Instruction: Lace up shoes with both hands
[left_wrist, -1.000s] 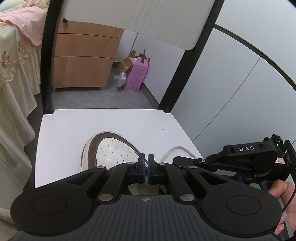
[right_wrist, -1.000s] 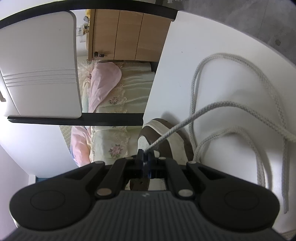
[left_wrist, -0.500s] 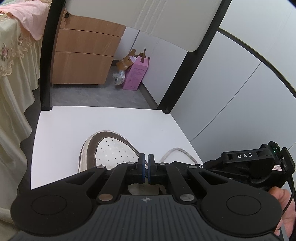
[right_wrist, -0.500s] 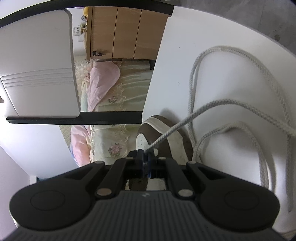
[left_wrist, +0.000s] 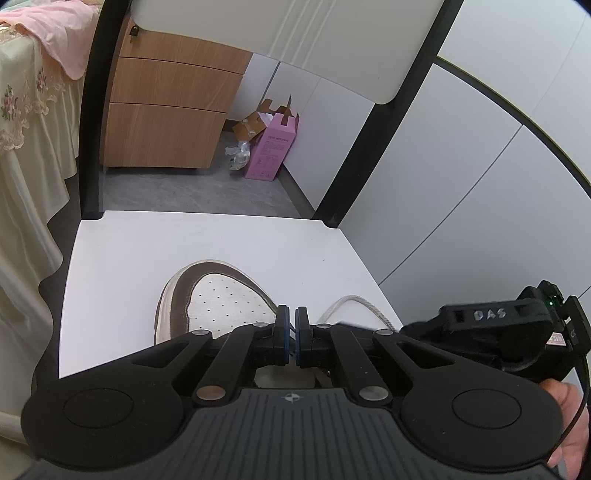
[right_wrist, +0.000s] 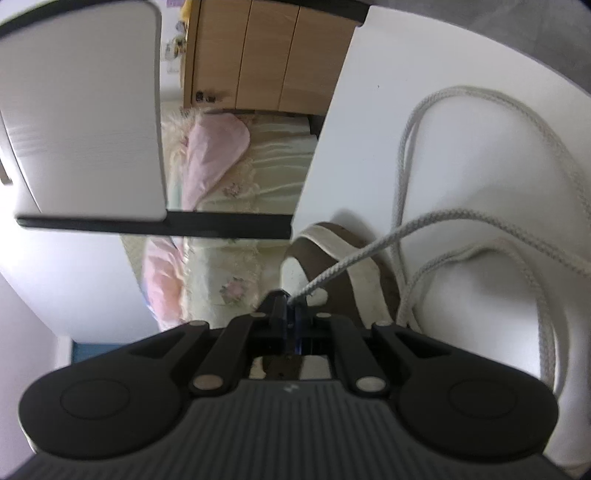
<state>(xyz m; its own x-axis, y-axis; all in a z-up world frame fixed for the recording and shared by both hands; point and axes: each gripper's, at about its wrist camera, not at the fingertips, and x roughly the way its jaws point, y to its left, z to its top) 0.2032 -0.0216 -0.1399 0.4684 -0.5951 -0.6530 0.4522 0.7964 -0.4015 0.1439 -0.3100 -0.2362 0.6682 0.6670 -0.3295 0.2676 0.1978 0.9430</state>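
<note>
Shoe (left_wrist: 218, 295): perforated white toe, seemingly leather, with matt brown trim. Lace (right_wrist: 424, 229): braided off-white cord, rough. Seat (left_wrist: 155, 251): smooth white, faintly glossy. Drawers (left_wrist: 166, 110): wood-grain veneer. Gripper (left_wrist: 291, 328): matt black plastic, ribbed body, metal pins.

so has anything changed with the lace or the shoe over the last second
Nothing much. The right gripper is still shut on the lace, which runs from its tips out across the chair seat in the same loops. The left gripper stays shut over the shoe; what it pinches is hidden. The shoe lies in the same spot on the seat, toe toward the chair back. Only the views shifted slightly.
</note>
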